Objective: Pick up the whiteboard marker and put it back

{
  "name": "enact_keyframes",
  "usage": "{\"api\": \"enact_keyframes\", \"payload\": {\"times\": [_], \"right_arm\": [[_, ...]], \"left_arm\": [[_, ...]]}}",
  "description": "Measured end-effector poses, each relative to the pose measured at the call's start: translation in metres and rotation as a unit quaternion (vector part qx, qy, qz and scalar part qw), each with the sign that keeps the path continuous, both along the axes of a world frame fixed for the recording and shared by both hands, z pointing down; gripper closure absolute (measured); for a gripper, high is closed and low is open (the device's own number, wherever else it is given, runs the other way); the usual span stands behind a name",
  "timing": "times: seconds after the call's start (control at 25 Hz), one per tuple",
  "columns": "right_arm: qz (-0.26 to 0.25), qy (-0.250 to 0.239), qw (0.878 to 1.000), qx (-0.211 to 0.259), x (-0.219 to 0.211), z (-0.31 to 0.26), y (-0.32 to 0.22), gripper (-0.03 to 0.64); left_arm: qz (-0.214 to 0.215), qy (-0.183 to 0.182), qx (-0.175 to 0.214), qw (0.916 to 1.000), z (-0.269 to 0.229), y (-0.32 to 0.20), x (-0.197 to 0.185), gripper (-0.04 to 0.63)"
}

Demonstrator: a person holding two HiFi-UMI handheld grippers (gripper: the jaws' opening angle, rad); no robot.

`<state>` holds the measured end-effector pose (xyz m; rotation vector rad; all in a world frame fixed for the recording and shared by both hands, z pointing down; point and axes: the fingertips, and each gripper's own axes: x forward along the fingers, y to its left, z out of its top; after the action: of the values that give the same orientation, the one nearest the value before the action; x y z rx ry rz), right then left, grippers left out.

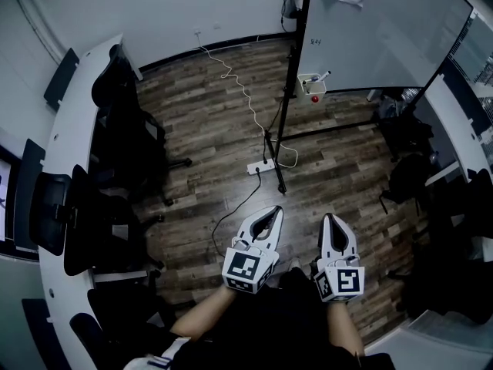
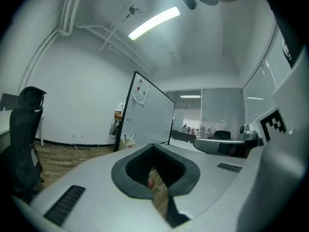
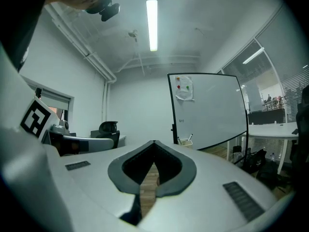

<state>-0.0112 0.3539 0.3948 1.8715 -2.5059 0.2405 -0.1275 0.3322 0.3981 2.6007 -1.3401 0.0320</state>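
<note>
Box (image 1: 310, 84) on whiteboard (image 1: 385, 29) holds marker (image 1: 323, 76), standing, upper end leaning right. Left gripper (image 1: 275, 210), right gripper (image 1: 330, 217) clenched, empty.

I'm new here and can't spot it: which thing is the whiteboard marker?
Look at the whiteboard on its black stand. At its bottom corner by the post sits a small pale holder; the marker is the thin stick slanting out of its top.

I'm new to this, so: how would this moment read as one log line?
stage: before pickup | left gripper: shut, empty | right gripper: shut, empty | marker: in box at whiteboard, far off
</note>
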Motion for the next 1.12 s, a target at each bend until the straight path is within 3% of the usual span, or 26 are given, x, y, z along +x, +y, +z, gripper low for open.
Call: {"api": "enact_keyframes", "payload": {"times": [0.36,0.52,1.12], "right_arm": [[0.0,-0.002,1.0,0.005,0.011,0.002,-0.027,0.603],[-0.012,0.015,1.0,0.01,0.018,0.003,-0.05,0.604],[-0.041,-0.001,0.999,0.008,0.067,0.002,-0.125,0.604]], "left_arm": [[-0.008,0.012,0.005,0.9999,-0.002,-0.028,0.01,0.588],[-0.01,0.013,0.004,0.9999,-0.003,-0.046,0.024,0.588],[-0.043,0.011,-0.008,0.999,0.005,-0.122,0.076,0.587]]}}
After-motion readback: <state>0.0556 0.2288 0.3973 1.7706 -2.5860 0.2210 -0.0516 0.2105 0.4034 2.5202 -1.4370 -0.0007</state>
